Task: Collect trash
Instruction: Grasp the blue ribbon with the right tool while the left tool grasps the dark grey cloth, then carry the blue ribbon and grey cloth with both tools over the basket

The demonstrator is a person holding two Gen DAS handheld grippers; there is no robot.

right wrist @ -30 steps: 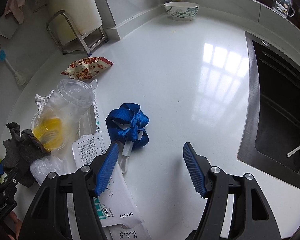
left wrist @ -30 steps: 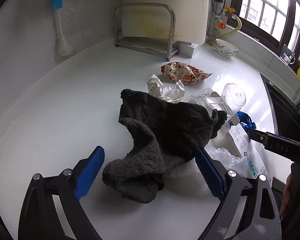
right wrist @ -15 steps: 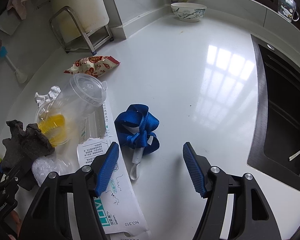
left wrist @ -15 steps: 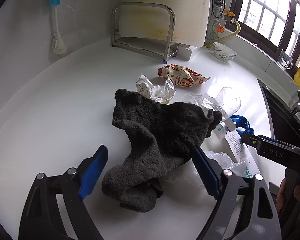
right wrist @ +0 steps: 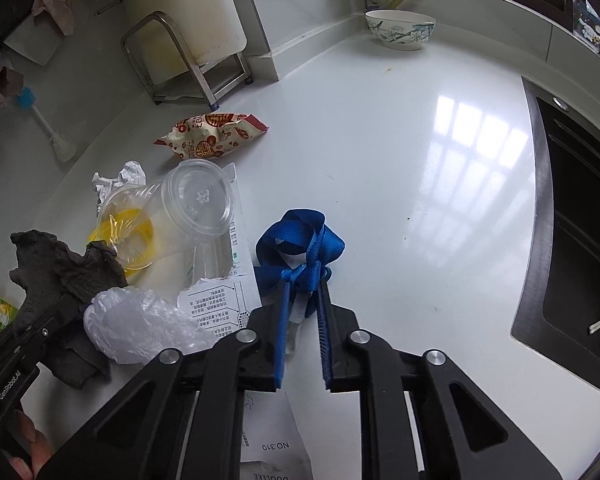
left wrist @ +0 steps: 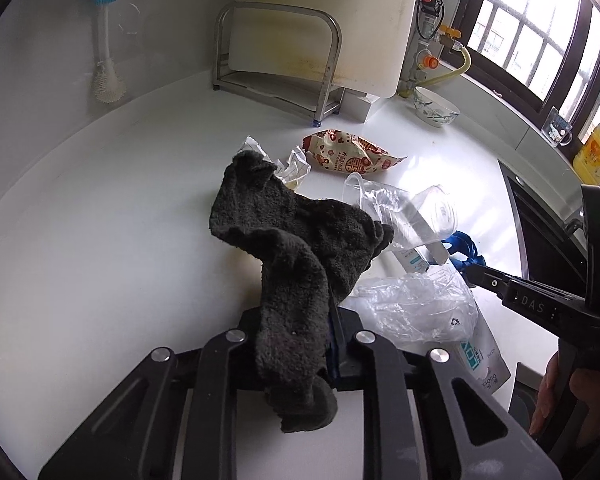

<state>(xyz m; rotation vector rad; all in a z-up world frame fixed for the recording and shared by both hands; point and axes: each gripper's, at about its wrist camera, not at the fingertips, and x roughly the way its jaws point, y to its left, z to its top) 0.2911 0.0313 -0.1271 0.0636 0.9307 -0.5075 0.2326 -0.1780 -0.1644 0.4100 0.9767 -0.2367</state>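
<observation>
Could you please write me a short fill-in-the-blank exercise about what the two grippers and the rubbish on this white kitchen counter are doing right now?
1. The left gripper is clamped on the dark grey fluffy ____.
2. The right gripper is closed around a ribbon whose colour is ____.
3. The clear plastic cup lies on its ____ on the white counter.
4. The red-and-cream snack wrapper lies nearer the metal rack than the black ____ does.

Missing words: cloth; blue; side; sink
</observation>
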